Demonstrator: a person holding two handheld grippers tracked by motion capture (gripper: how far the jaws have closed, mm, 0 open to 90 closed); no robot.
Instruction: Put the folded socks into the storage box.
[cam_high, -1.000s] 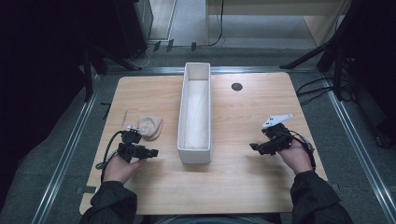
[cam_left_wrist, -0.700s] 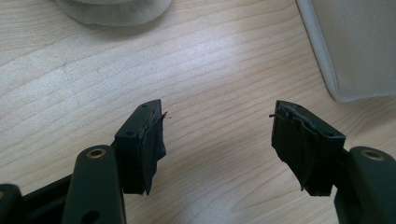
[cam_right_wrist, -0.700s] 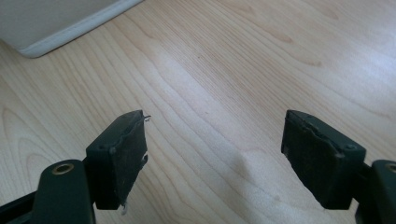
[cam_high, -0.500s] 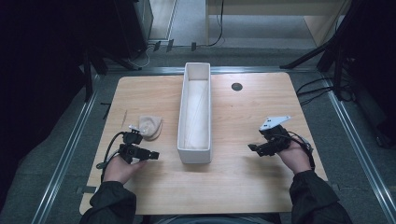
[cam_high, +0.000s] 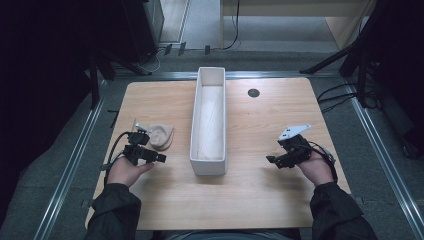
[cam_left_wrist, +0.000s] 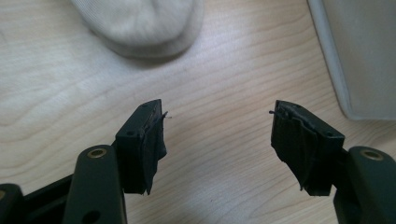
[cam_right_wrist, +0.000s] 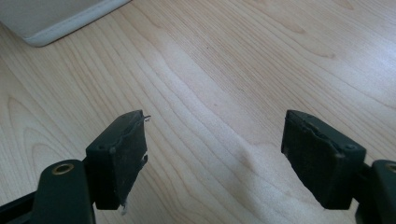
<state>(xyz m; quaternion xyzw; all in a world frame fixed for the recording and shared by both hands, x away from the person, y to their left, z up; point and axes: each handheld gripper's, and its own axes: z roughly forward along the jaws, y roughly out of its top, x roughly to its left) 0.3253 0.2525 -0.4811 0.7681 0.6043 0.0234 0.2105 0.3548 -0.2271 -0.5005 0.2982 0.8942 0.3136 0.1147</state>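
1. Your left gripper (cam_high: 161, 158) is released, jaws spread over bare table (cam_high: 260, 200), grasping nothing.
2. The beige sock (cam_high: 161, 136) lies bunched just beyond it, beside the bin; your left hand is nearer.
3. The long white bin (cam_high: 194, 120) runs away from you and looks empty.
4. Your right gripper (cam_high: 270, 159) is likewise released.

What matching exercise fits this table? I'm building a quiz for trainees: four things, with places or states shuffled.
Things:
1. white bin
2. beige sock
3. left gripper
4. round black hole

Places or states:
A. jaws open, holding nothing
B. table's far side, right of the bin
C. lengthwise down the table's middle
D. left of the bin

Pairs: 1-C, 2-D, 3-A, 4-B
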